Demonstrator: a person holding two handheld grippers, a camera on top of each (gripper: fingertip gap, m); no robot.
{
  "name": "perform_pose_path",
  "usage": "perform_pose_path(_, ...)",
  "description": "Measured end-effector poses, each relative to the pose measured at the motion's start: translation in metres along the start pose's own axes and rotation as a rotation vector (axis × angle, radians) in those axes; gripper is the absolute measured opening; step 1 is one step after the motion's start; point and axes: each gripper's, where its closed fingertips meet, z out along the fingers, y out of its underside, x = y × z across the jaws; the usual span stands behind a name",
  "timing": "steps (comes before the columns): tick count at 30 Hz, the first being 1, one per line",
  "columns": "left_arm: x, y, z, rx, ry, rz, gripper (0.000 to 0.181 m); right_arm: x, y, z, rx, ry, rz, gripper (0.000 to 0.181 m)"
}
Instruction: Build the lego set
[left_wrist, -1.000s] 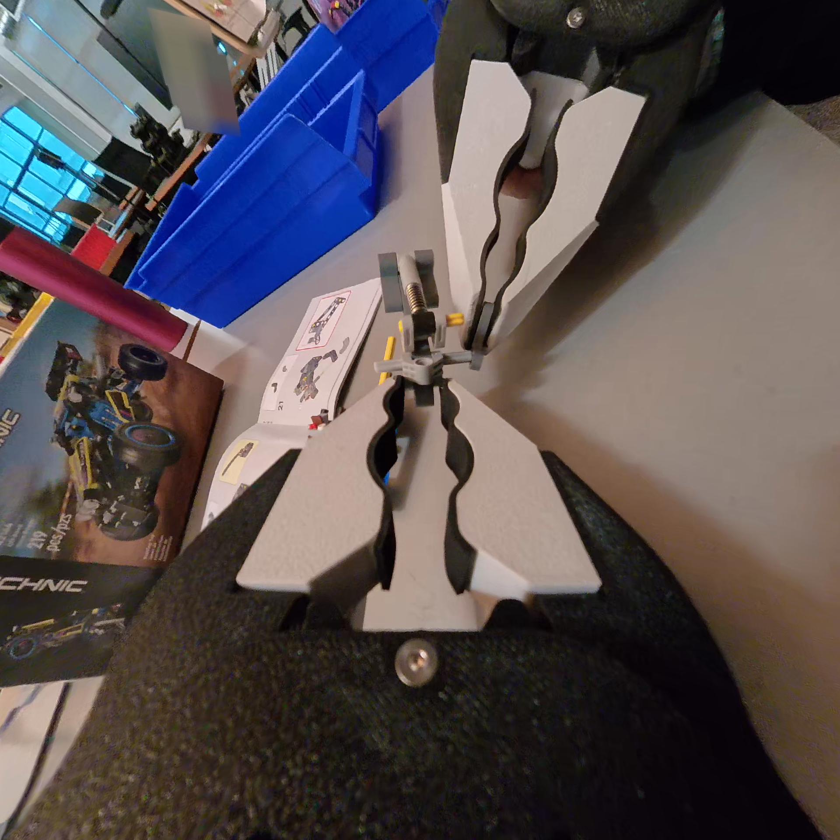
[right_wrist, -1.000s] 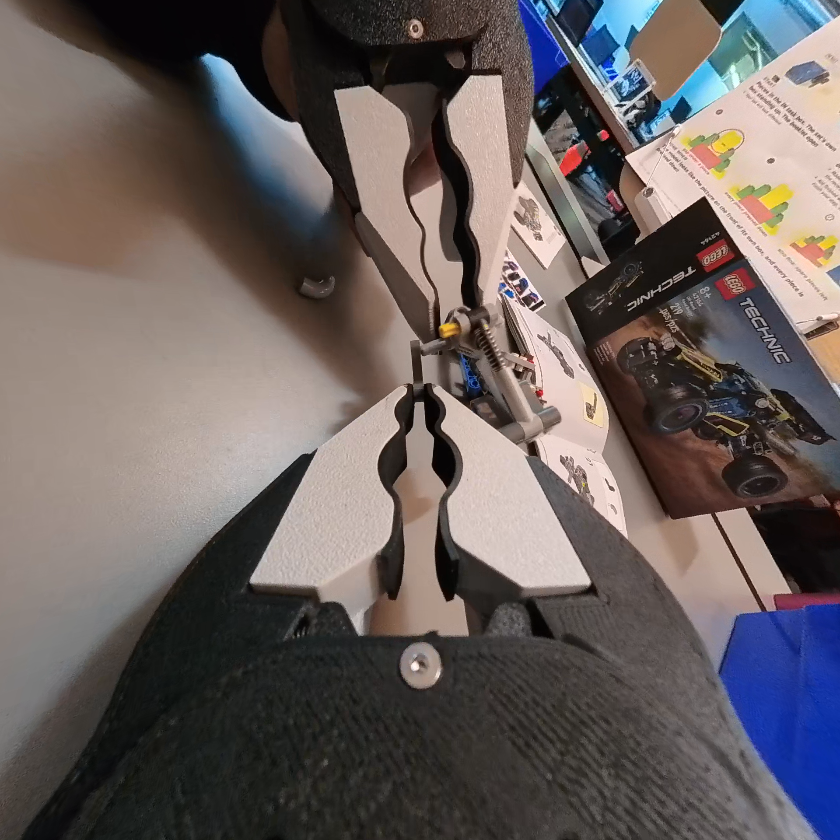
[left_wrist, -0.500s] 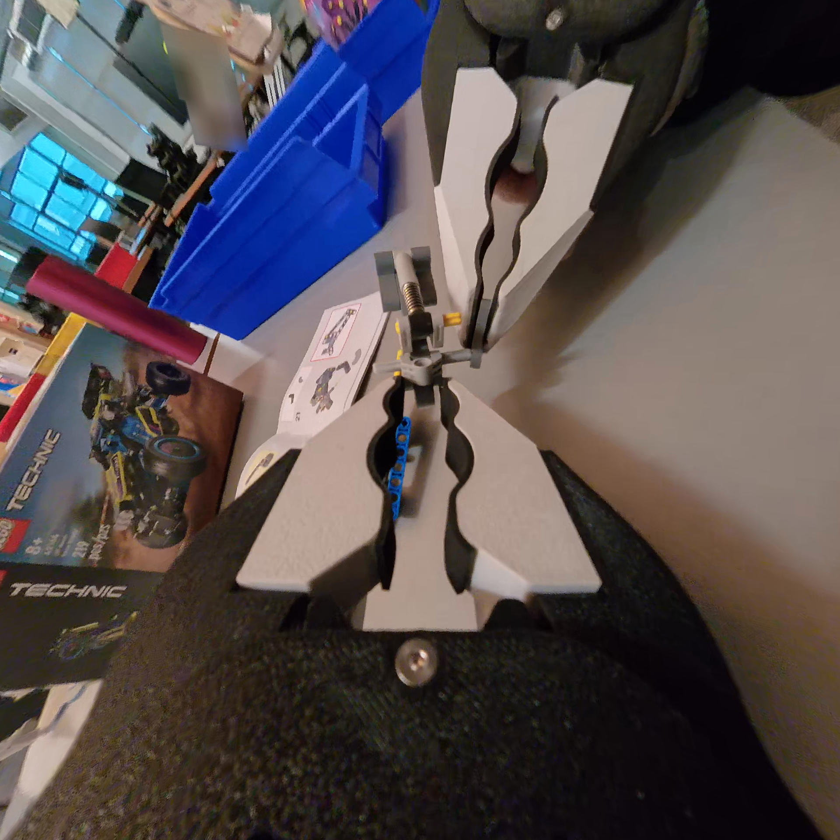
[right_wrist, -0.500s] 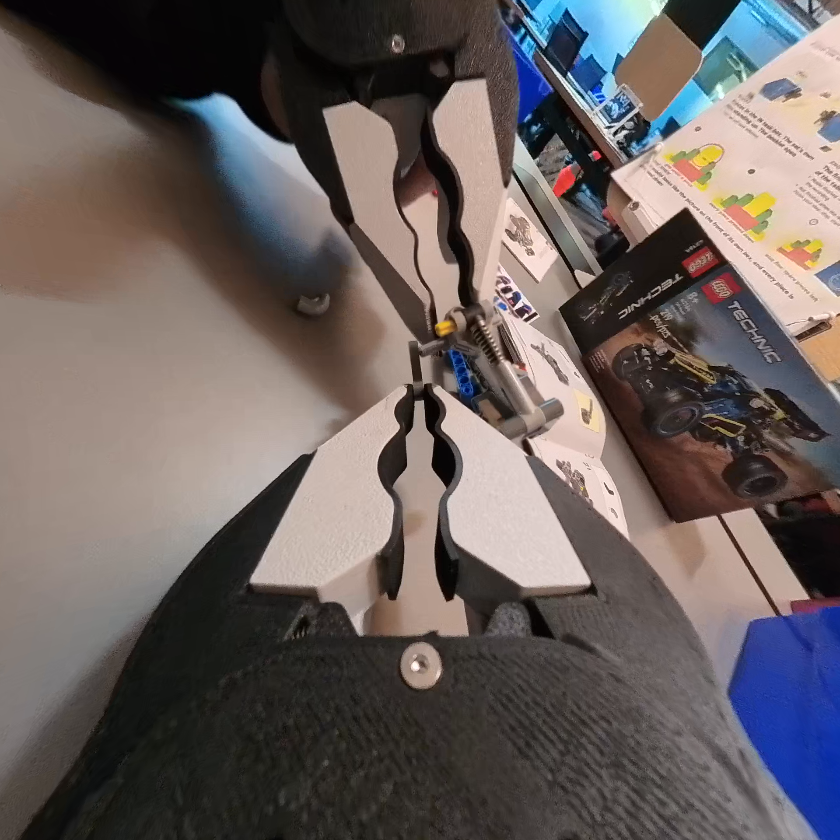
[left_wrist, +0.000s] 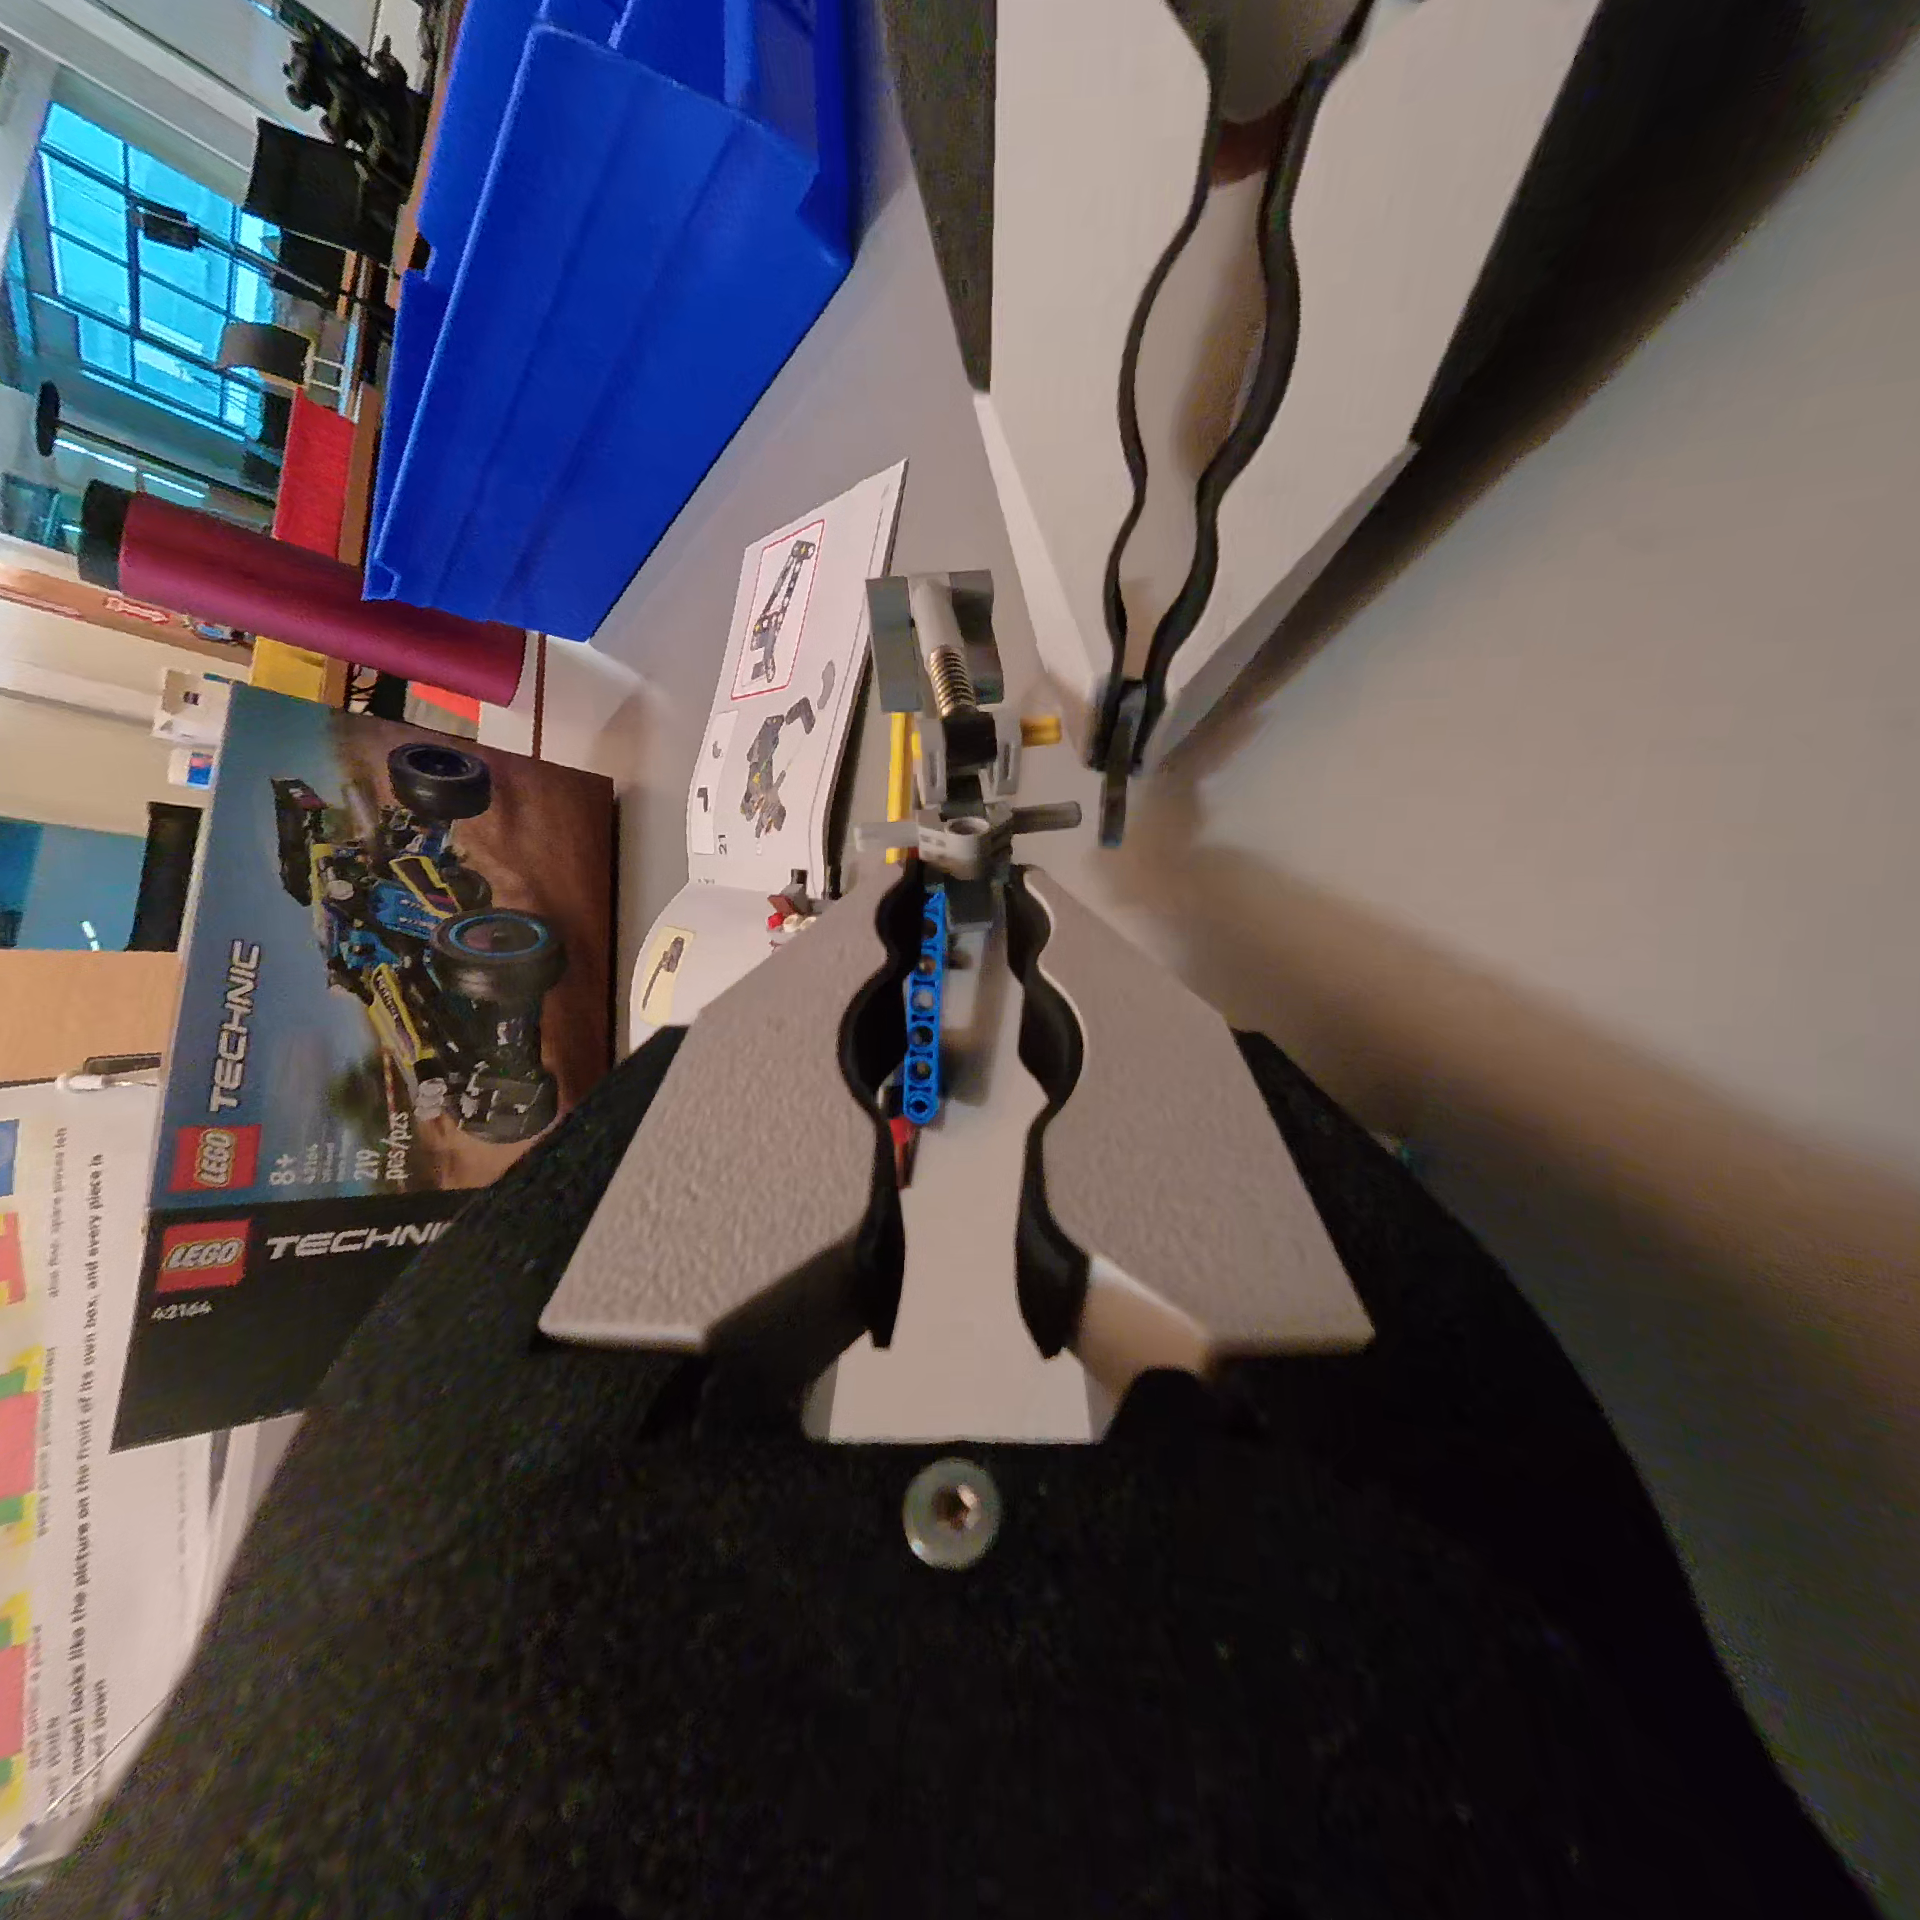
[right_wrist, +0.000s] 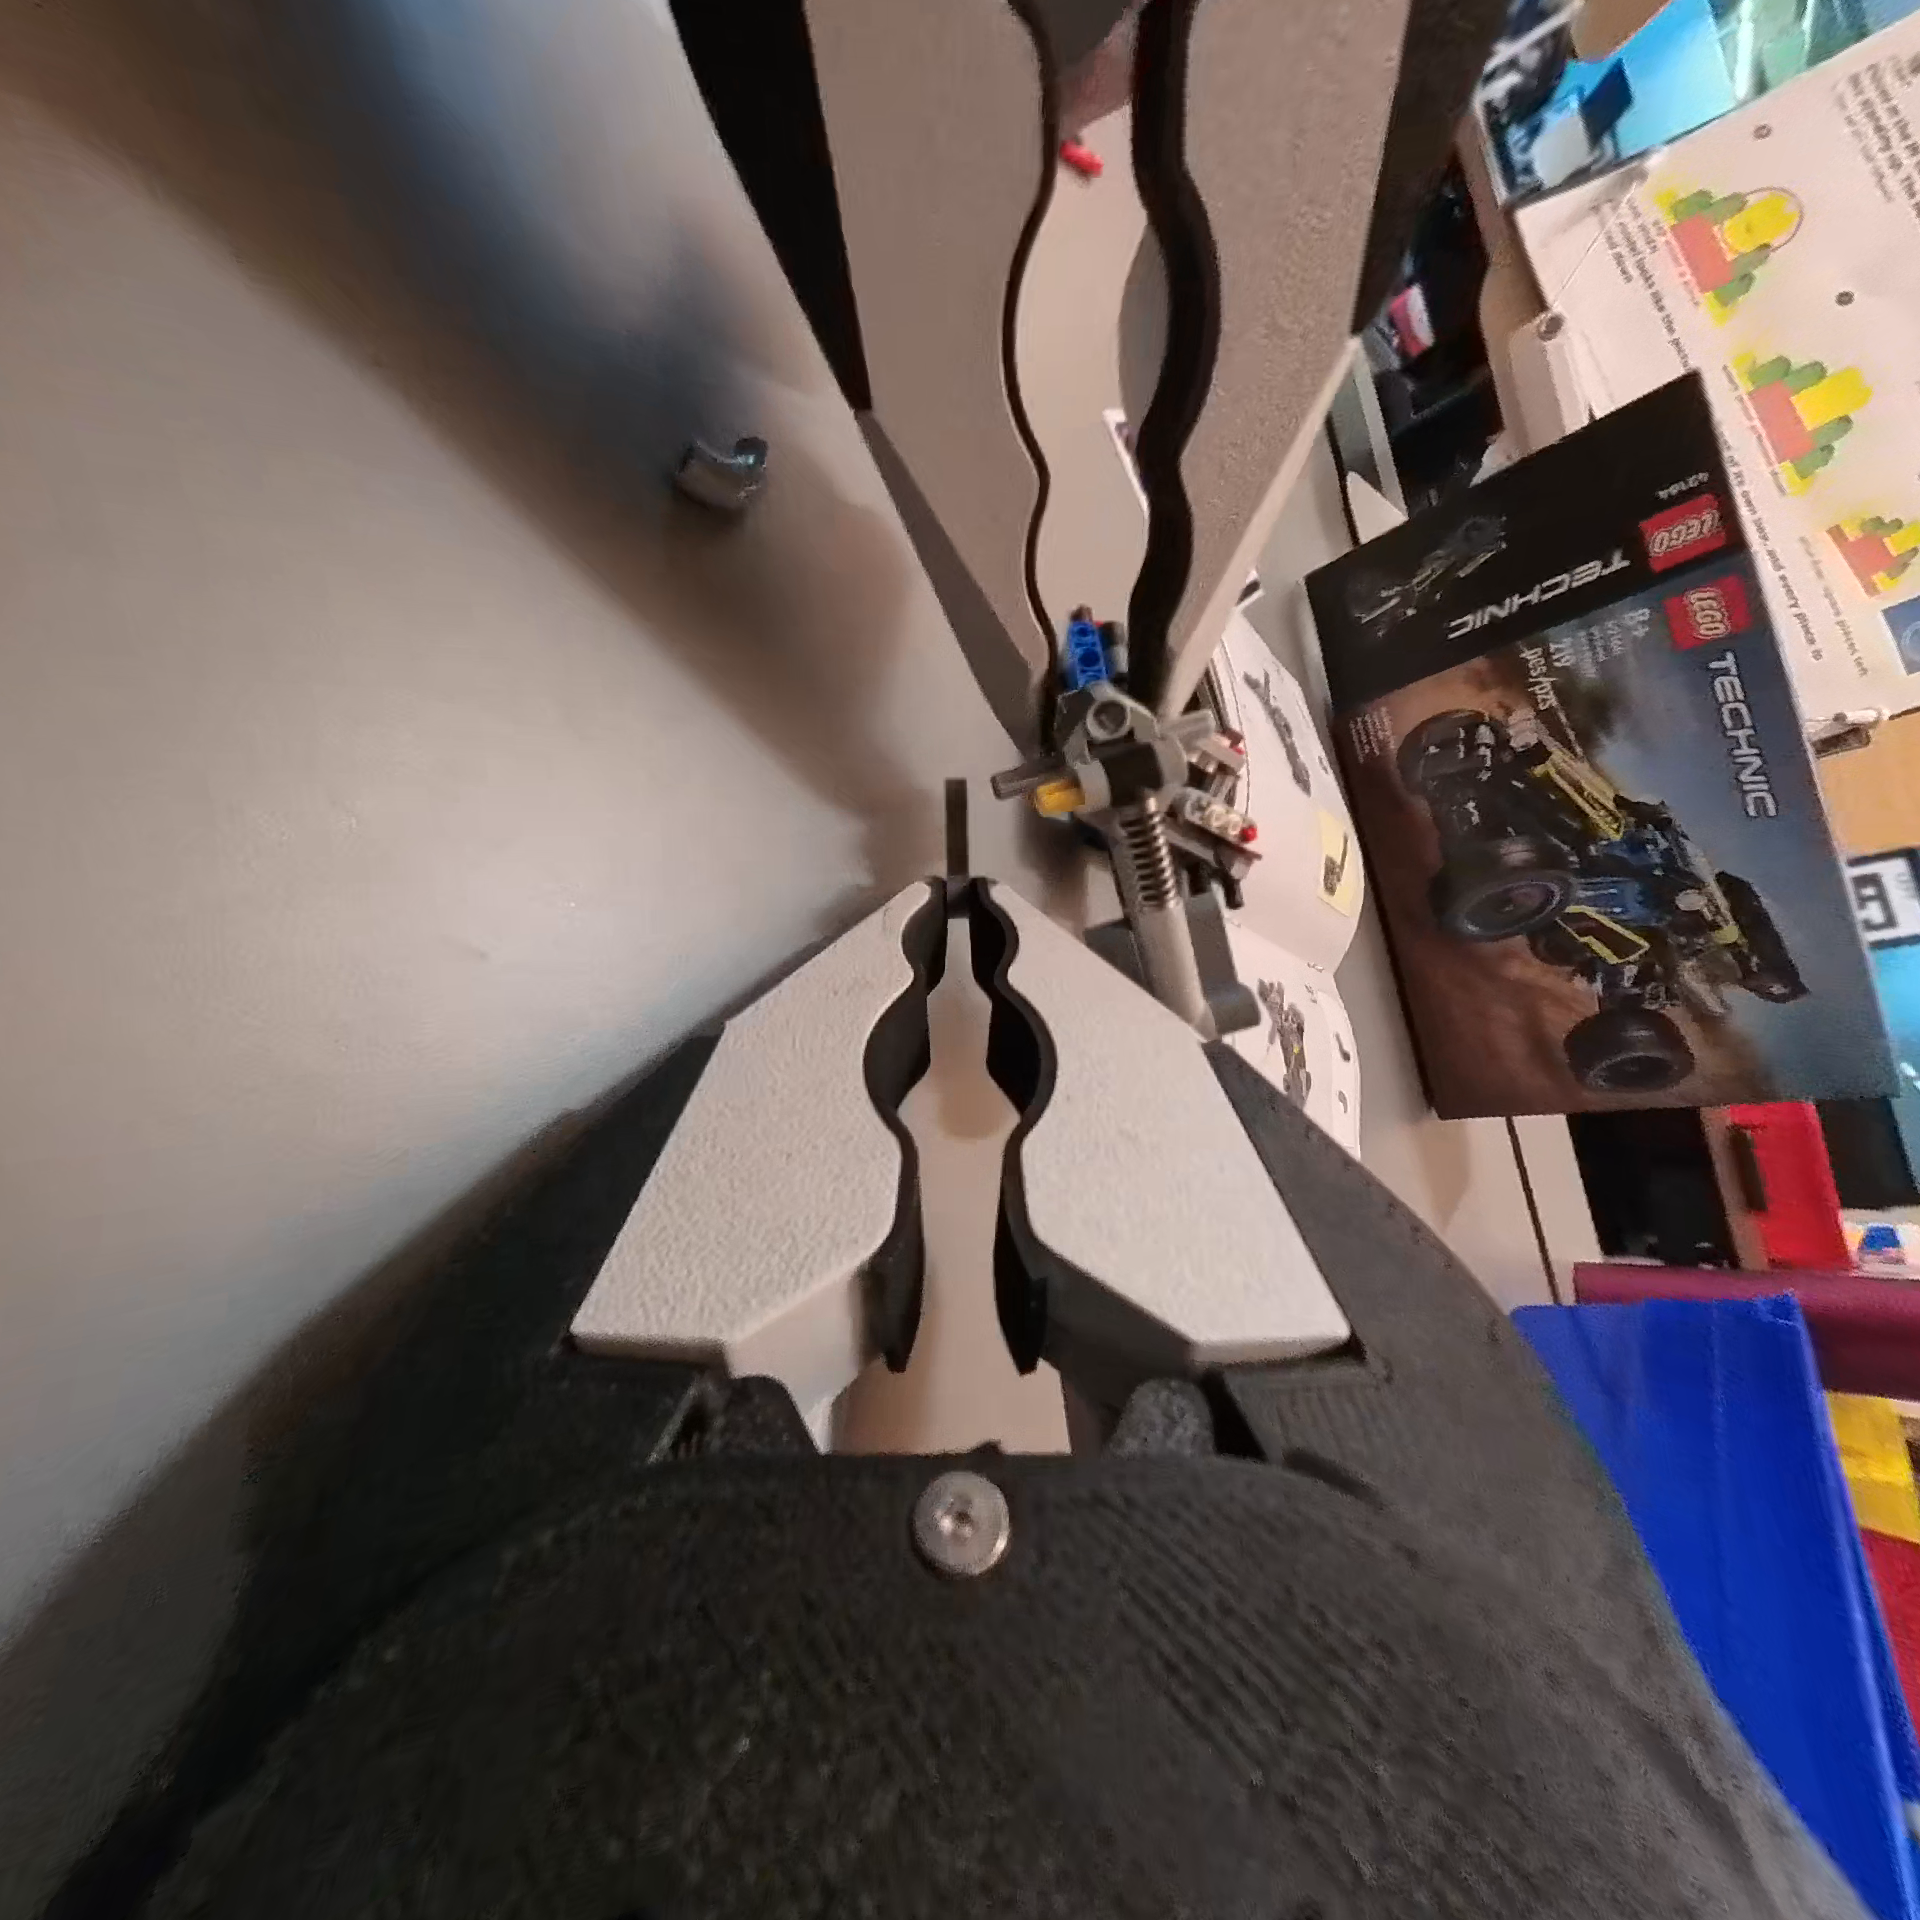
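My left tool (left_wrist: 961, 883) is clamped on the lego sub-assembly (left_wrist: 961, 790), gripping its grey hub end; the blue beam (left_wrist: 923, 1013) runs back between the fingers. The assembly is held above the surface (left_wrist: 1558, 831), just beside the instruction booklet (left_wrist: 790, 665). My right tool (right_wrist: 961, 883) is pinched nearly closed on a thin dark piece (right_wrist: 956, 821), likely a short axle or pin, whose tip sits just beside the assembly's dark cross-axle (right_wrist: 1023, 777) and is not touching it.

Handling, as I judge it: all light, stiff plastic. The spring shock (right_wrist: 1143, 842) swings on its joint, so don't grip there. Hold the rigid hub or beam. The thin piece is small and slick and could twist in the pads under side load.

View differences: the right wrist view shows the gap between piece and axle, a loose grey part (right_wrist: 717, 473) on the surface well apart from the assembly, and a yellow pin (right_wrist: 1055, 795). The left wrist view shows the beam's length inside the grip, the blue bins (left_wrist: 623, 312) beyond the booklet, and the set box (left_wrist: 384, 956) beside it.
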Motion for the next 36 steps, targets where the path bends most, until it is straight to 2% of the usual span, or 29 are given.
perform_pose_path(15, 0.004, 0.007, 0.008, -0.108, -0.03, 0.087, 0.013, 0.001, 0.003, 0.001, -0.052, 0.036, -0.063, 0.003)
perform_pose_path(36, 0.006, 0.009, 0.01, -0.258, -0.087, 0.123, 0.013, 0.002, 0.008, 0.003, -0.128, 0.065, -0.113, 0.003)
